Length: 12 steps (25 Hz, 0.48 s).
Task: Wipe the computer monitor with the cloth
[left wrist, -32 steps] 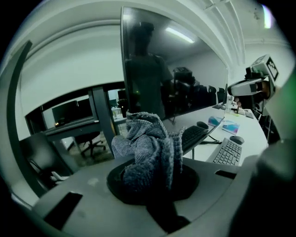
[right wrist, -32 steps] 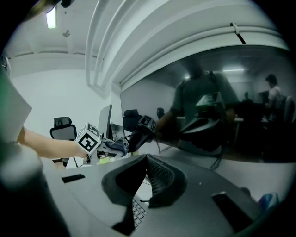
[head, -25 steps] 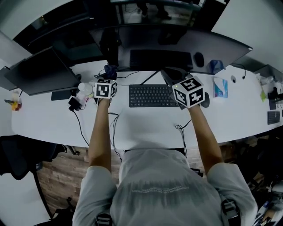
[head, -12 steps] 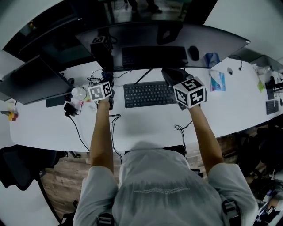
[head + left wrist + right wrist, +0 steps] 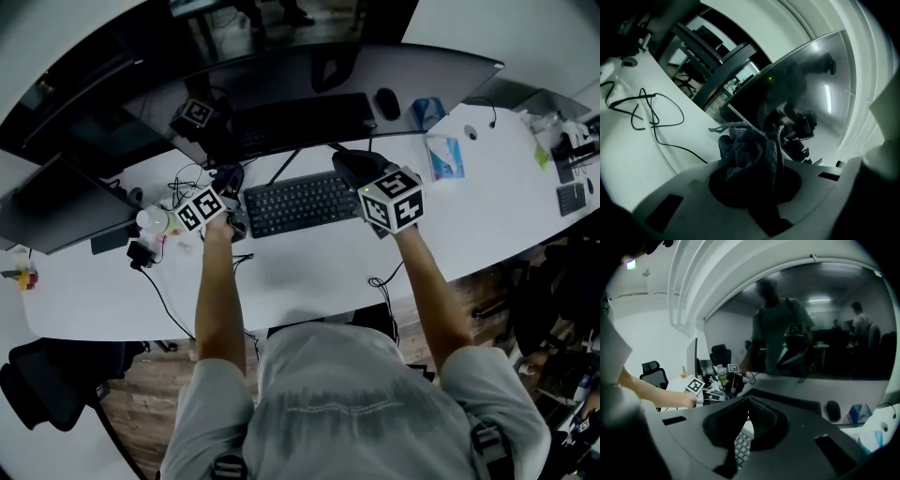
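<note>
Though the cloth (image 5: 750,150) is in hand, wiping looks not yet begun.

Head view: both forearms reach toward 12 o'clock, the left gripper (image 5: 223,187) at the keyboard's (image 5: 300,202) 9 o'clock, short of the monitor (image 5: 309,84).

Left gripper view: its jaws clamp the bunched cloth, with the screen beyond at 1 o'clock.

Right gripper view: the right gripper (image 5: 749,420) has its jaws closed on nothing.

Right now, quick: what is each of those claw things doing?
Left gripper: closed, holding the bunched dark cloth.
Right gripper: closed, jaw tips together, holding nothing.
</note>
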{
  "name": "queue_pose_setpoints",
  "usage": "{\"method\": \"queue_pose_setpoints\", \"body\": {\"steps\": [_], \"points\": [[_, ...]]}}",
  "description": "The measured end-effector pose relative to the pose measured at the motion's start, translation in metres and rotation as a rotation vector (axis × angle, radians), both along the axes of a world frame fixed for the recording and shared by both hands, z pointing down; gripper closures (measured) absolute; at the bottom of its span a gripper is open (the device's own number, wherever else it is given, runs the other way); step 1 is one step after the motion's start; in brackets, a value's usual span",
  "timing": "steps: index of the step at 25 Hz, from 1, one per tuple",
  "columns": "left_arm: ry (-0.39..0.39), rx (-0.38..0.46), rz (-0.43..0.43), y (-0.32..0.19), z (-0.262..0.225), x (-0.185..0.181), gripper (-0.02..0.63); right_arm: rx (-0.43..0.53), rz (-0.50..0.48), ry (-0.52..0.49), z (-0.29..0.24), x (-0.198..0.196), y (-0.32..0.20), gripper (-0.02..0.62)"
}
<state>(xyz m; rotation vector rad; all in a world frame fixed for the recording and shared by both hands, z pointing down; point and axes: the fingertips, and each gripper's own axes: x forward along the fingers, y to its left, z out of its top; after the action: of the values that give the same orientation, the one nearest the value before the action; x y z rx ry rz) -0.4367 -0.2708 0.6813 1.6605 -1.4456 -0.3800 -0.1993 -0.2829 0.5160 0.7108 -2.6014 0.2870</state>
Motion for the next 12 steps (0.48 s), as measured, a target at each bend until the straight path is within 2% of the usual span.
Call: {"method": "queue_pose_setpoints", "body": {"steps": [7, 12], "points": [[0.166, 0.029, -0.052, -0.014, -0.003, 0.032, 0.555, -0.011, 0.047, -0.014, 0.001, 0.035, -0.007, 0.594], [0.200, 0.024, -0.057, -0.025, -0.002, 0.061, 0.555, -0.010, 0.088, -0.023, -0.003, 0.065, -0.016, 0.594]]}}
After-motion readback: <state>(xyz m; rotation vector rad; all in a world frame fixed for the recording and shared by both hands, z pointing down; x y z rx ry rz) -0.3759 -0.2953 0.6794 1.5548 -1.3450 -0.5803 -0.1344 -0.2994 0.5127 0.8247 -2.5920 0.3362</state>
